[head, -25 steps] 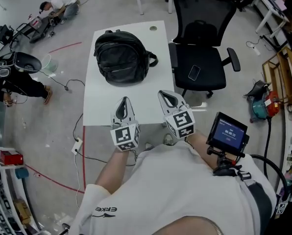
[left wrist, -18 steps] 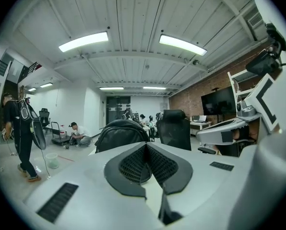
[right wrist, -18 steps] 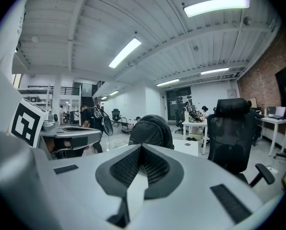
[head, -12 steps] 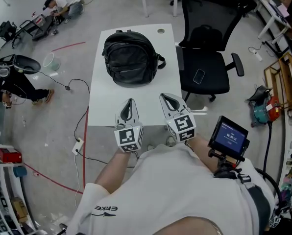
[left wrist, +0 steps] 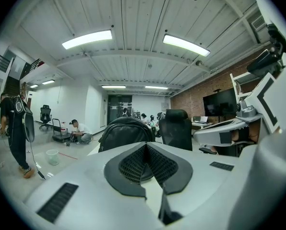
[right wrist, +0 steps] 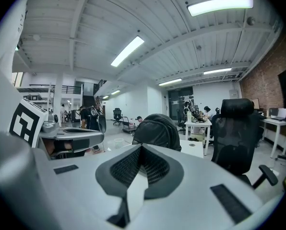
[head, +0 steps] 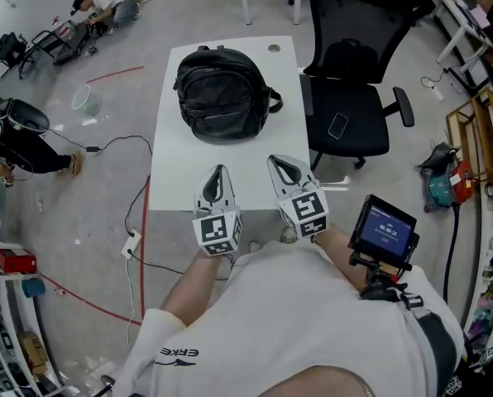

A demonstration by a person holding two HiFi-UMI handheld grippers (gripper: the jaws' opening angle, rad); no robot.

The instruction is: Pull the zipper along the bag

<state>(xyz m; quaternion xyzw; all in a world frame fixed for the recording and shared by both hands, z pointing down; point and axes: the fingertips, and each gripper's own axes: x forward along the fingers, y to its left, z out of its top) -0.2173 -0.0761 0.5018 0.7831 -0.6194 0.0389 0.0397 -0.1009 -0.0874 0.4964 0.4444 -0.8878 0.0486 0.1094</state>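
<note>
The black backpack (head: 222, 93) sits on the far half of the white table (head: 230, 151), spanning most of its width and reaching close to the far edge, with a strap hanging toward the right edge. Its zipper pull is too small to make out.

Both grippers hover over the near edge of the table, well apart from the backpack, with a bare stretch of table top between them and it. The left gripper (head: 219, 172) is above the near edge, left of centre, and points at the bag. In the left gripper view its jaws (left wrist: 145, 146) are pressed together with nothing between them, and the backpack (left wrist: 126, 131) rises straight ahead beyond the tips.

The right gripper (head: 278, 162) is just beside the left one, toward the near right corner, angled slightly inward. In the right gripper view its jaws (right wrist: 141, 148) are likewise closed on nothing, with the backpack (right wrist: 157, 128) ahead and a little to the right.

A black office chair (head: 346, 98) stands against the table's right edge, a phone (head: 337, 126) lying on its seat
</note>
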